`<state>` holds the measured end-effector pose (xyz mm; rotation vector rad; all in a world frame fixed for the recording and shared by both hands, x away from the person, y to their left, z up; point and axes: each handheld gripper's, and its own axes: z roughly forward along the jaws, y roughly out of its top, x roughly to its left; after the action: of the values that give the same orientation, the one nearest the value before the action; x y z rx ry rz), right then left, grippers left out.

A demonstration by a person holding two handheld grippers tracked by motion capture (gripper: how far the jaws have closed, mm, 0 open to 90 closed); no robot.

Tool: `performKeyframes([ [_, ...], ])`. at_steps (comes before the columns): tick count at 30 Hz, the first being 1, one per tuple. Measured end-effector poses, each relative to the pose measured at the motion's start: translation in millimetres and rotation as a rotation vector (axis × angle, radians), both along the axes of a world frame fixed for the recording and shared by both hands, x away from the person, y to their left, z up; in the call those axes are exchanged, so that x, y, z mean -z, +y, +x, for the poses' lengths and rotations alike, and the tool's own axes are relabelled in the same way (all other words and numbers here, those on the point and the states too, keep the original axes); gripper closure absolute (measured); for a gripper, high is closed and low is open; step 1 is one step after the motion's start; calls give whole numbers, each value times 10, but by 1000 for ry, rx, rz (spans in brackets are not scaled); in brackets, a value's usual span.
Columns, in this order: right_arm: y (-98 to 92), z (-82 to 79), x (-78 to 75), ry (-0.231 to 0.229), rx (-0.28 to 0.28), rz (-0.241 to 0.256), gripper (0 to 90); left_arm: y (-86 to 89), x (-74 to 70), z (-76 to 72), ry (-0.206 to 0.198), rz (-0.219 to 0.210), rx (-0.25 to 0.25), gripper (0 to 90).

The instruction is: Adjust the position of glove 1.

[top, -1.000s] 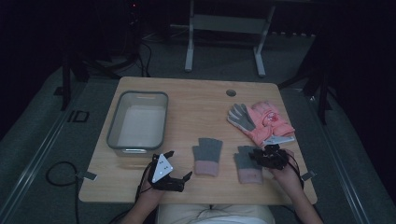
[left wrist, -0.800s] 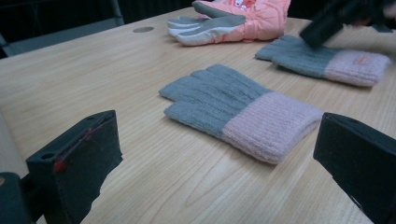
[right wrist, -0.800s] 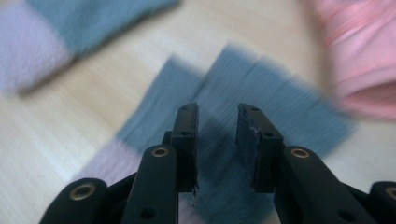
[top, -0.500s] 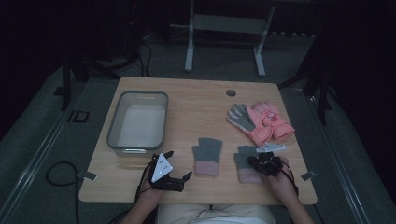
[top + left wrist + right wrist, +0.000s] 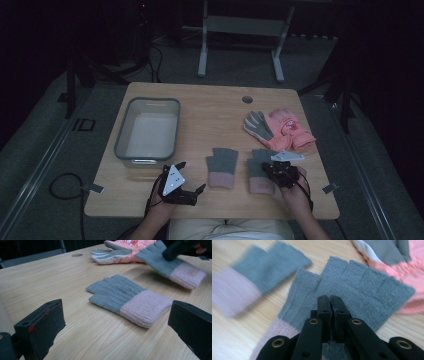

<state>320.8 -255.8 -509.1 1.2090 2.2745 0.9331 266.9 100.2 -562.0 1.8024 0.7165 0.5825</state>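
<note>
Grey-and-pink knit gloves lie side by side at the lower middle of the high view as a person seated at the wooden table (image 5: pixel 210 105) works with two hand-held grippers. The right gripper (image 5: pixel 330 305) has its jaws pinched together on the grey palm of the right-hand glove (image 5: pixel 352 293), which seems to be lifting slightly off the wood at the right of the left gripper view. The left gripper (image 5: pixel 192 184) hovers at the lower left of the high view with its jaws spread wide, holding nothing, aimed at the second knit glove (image 5: pixel 127 298), which lies flat just ahead of it. A pair of pink and grey ski gloves (image 5: pixel 279 129) rests untouched in the right part of the tabletop, just beyond the knit pair. The grey plastic bin (image 5: pixel 147 132) at the left of the table holds no gloves. Judging by this, the sorting has barely begun: one glove is gripped, none is stowed, and three gloves remain to be picked up.
</note>
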Motion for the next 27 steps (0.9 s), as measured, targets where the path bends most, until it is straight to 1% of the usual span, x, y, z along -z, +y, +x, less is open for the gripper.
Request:
performKeyframes([
  [1,19,9,-47,13,1,36,870,0,0,0,0,-1,-2,3],
  [2,42,8,-83,6,6,47,870,1,0,2,1,0,-2,3],
  [3,79,8,-129,-12,10,34,870,1,-1,3,3,1,-1,3],
  [4,114,18,-171,-17,11,32,870,1,-1,2,2,1,-1,3],
  [5,140,33,-212,-10,13,56,870,0,-1,1,2,2,-1,3],
  [6,174,44,-253,-15,18,58,870,-2,-1,2,2,5,-1,3],
  [7,223,52,-303,-30,19,48,869,-3,-1,1,1,5,0,3],
  [8,246,64,-331,-27,16,58,870,-4,-1,0,0,7,0,3],
  [9,276,77,-371,-17,16,81,870,-6,-1,2,0,10,1,3],
  [11,358,82,-447,-42,15,75,870,-11,-1,-1,-2,13,1,3],
  [12,404,91,-490,-34,9,93,870,-13,-1,-2,-1,13,2,3],
  [13,434,94,-512,-36,7,97,870,-15,-1,-2,-1,14,3,3],
  [14,476,99,-538,-45,9,89,870,-15,-1,-2,-2,16,4,3],
  [15,515,111,-560,-42,6,96,870,-14,-1,-1,-3,17,4,3],
  [16,553,120,-577,-35,2,109,870,-14,-1,-2,-3,14,2,3],
  [17,553,120,-577,-35,2,109,870,-14,-1,-2,-3,14,2,3],
  [18,601,117,-593,-38,4,110,869,-13,-1,0,-2,14,4,3],
  [19,690,114,-607,-37,-10,122,869,-13,-1,0,-1,14,4,3],
  [21,771,106,-601,-42,-13,121,869,-13,-1,2,0,14,4,3],
  [22,818,106,-590,-31,-16,139,869,-13,-1,2,0,14,4,3],
  [23,847,109,-580,-25,-19,145,869,-14,-1,2,0,14,4,3],
  [25,929,111,-545,-26,-20,142,869,-14,-1,-1,-2,15,7,3],
  [27,1009,128,-490,-8,-31,134,869,-14,-1,-1,-2,16,8,3],
])
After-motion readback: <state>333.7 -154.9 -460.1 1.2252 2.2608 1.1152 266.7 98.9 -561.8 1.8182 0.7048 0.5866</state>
